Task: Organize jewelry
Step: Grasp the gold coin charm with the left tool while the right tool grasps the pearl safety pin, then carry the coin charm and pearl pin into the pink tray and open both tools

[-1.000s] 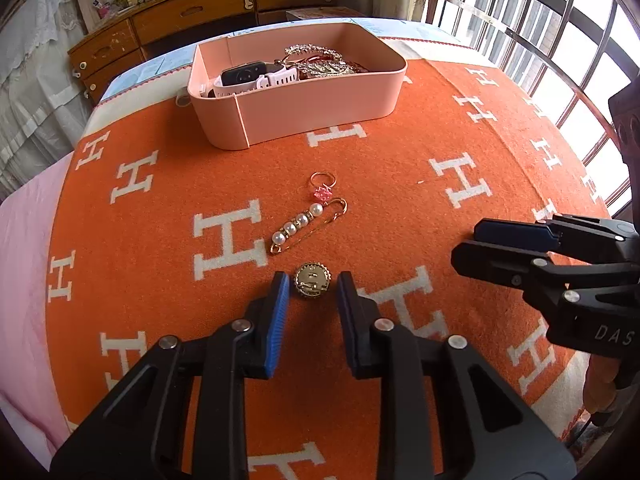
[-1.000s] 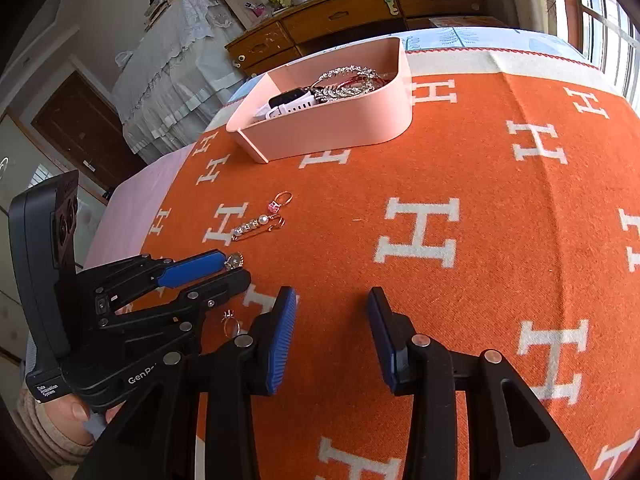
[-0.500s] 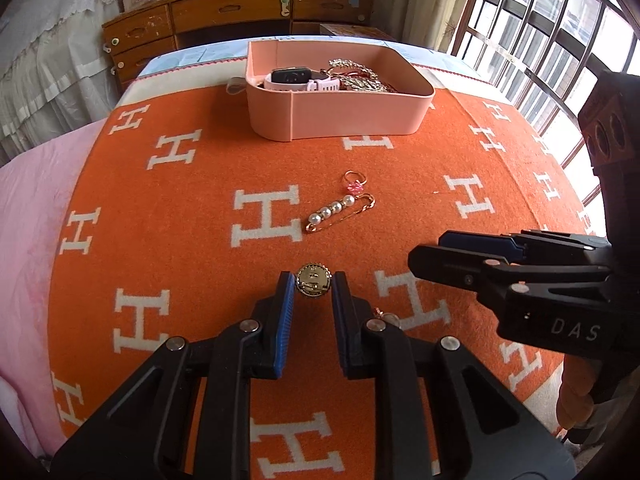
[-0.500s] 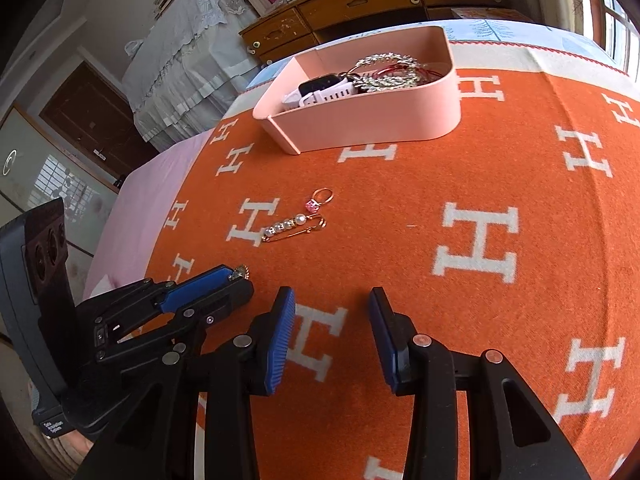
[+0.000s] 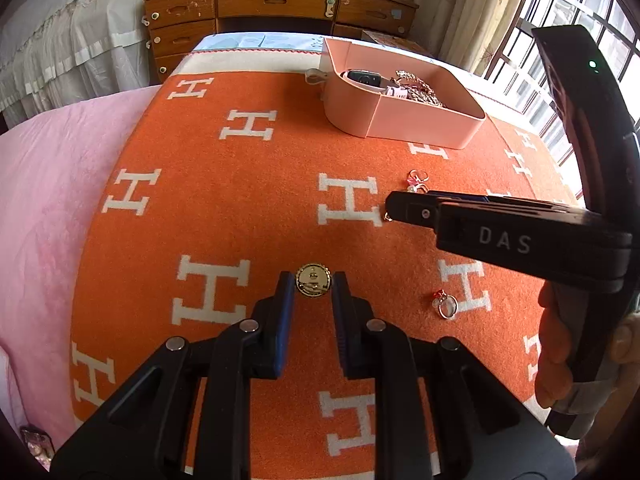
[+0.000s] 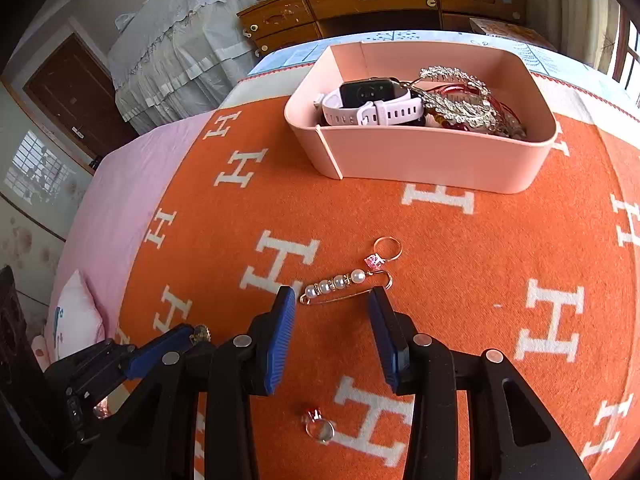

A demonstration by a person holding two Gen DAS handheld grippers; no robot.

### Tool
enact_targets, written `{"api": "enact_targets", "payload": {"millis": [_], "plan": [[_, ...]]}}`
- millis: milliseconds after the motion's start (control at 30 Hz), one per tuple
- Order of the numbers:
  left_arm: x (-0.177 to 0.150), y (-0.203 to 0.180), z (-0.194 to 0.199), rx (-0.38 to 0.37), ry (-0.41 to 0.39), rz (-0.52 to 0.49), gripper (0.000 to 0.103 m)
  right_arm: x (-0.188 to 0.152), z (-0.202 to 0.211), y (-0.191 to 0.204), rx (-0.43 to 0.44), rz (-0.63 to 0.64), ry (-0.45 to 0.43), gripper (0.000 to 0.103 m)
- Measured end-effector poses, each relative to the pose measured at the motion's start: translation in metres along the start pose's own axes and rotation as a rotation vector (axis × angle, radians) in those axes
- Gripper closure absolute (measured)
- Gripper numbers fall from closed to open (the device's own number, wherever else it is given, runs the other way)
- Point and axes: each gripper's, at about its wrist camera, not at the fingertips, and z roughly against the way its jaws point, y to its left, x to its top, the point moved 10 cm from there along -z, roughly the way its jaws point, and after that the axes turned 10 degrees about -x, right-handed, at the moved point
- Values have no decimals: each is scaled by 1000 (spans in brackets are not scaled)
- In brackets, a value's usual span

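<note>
While our left gripper [image 5: 313, 286] is clamped on the round gold brooch [image 5: 313, 282], which sits pinched between the blue pads above the orange blanket [image 5: 256, 208], our right gripper [image 6: 331, 300] holds nothing: its jaws stand apart, with the pearl pin [image 6: 345, 285] lying on the blanket between their tips and not yet touched, as far as we can tell.

Just beyond the pin, nearly touching its looped end, lies the gold ring with a pink stone [image 6: 384, 253]. Nearer to us than the right gripper's tips, a second ring with a red stone [image 6: 318, 424] rests on a white H, between the two tools in the left wrist view.

Toward the blanket's far edge stands the pink tray [image 6: 432, 160], its near wall facing us. Inside it already lie a pink-strapped smartwatch [image 6: 372, 106] at the left end and a heap of gold leaf-shaped and red pieces [image 6: 460, 104] to the right.

We judge the work about half done: those pieces are put away, the brooch is in hand but far short of the tray, and three things remain loose on the blanket, the pin and the two rings. What is left for us looks like carrying the brooch over the tray's near wall, closing on the pin, then gathering the rings.
</note>
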Motion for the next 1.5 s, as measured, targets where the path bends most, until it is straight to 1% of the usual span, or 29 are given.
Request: {"api": "enact_targets", "payload": {"millis": [133,267,433,533,567,600,633,667,700,767,867,1033,1167,1333,1400,1500], "plan": [[0,10,5,-31,-8,43,87,13,-9,15,-37,25,-3,64],[1,19,10,-50,-19,84,87,20,-16,24,-61,30,12,64],[-1,29,15,-57,-30,110,87,20,-24,40,-171,141,-3,64],[-2,33,17,-58,-32,119,87,16,-23,42,-211,177,-20,66],[-2,33,17,-60,-33,121,87,15,-22,42,-219,181,-26,71],[-3,34,19,-60,-36,121,87,14,-21,40,-226,180,-32,81],[-3,35,20,-59,-39,120,87,13,-20,38,-222,173,-34,85],[-3,35,21,-58,-42,119,87,12,-18,34,-211,162,-32,93],[-4,35,22,-57,-44,117,87,11,-16,30,-193,147,-28,96],[-3,36,23,-56,-44,115,87,5,-10,21,-144,112,-22,96],[-2,34,24,-54,-42,106,87,-3,-2,8,-117,74,-18,96],[6,20,29,-60,-33,60,87,-10,30,-12,-78,30,-46,96],[24,-1,39,-83,-30,4,87,-4,70,-24,-66,32,-92,96],[64,-34,62,-107,-50,-70,87,21,131,-36,-59,29,-164,96],[85,-48,73,-117,-56,-99,87,35,156,-39,-61,35,-200,96],[120,-67,82,-150,-51,-111,87,63,193,-41,-73,50,-264,96]]}}
